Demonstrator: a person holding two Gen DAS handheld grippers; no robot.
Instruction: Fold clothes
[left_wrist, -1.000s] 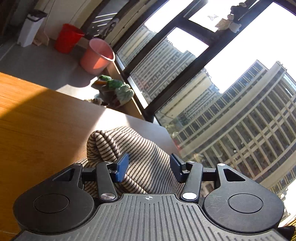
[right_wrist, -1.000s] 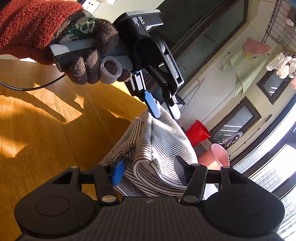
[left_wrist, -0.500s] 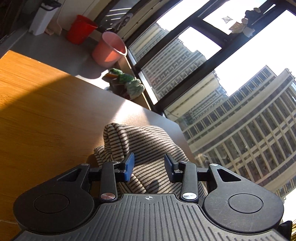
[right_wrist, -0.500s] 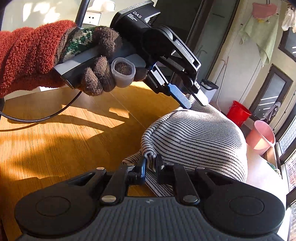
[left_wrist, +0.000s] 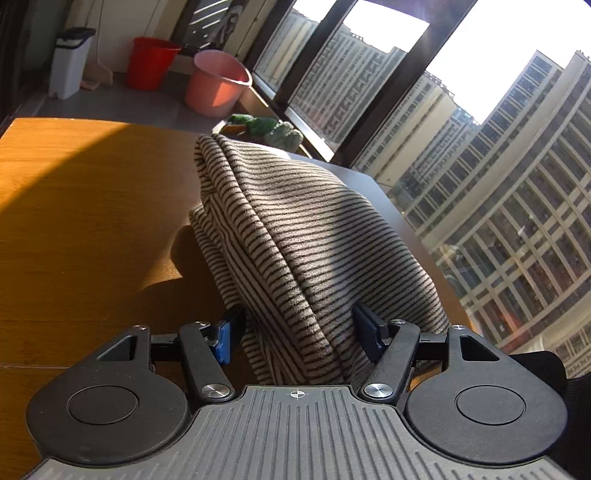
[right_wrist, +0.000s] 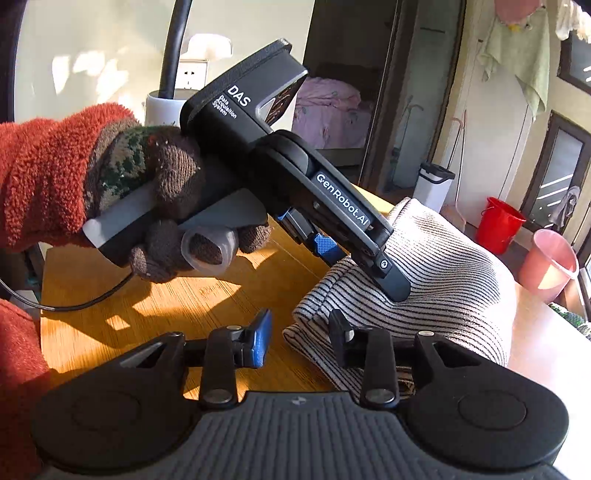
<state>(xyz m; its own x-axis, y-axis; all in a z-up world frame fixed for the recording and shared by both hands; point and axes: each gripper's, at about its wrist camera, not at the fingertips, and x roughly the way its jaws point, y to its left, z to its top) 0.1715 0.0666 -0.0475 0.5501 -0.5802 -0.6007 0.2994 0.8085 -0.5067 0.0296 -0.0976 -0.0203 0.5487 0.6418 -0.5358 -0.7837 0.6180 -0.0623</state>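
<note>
On the wooden bench (left_wrist: 92, 229) a striped knit garment (left_wrist: 314, 236) is seen, bunched into a rounded heap near the bench's window-side edge. In the left wrist view, from left to right, a white bin (left_wrist: 70, 62), a red bucket (left_wrist: 151, 62) and a pink bucket (left_wrist: 218, 85) are found on the floor beyond the bench, a green plush toy (left_wrist: 273, 129) is seen by the sill, and tower blocks fill the window (left_wrist: 480, 147). The left gripper (left_wrist: 297, 332) is placed over the near end of the heap. Its fingers are spreading apart, a fold of the striped cloth is seen between them, and the blue pads (left_wrist: 225, 339) are not pressed against it.

In the right wrist view, a red fleece sleeve (right_wrist: 44, 170) and a dark knitted glove (right_wrist: 162, 206) are seen at the left, wrapped around the handle of the left gripper (right_wrist: 354, 258), whose tip is laid on the garment (right_wrist: 443, 273). The right gripper (right_wrist: 299, 336) is held low at the garment's near corner. Its fingers are likewise opening. The blue-padded finger (right_wrist: 258, 339) is clear of the cloth over bare bench (right_wrist: 184, 302), while the other finger lies against the cloth's edge, so nothing is clamped. Further right, the white bin (right_wrist: 432, 184), red bucket (right_wrist: 498, 225) and pink bucket (right_wrist: 550, 262) are seen again.
</note>
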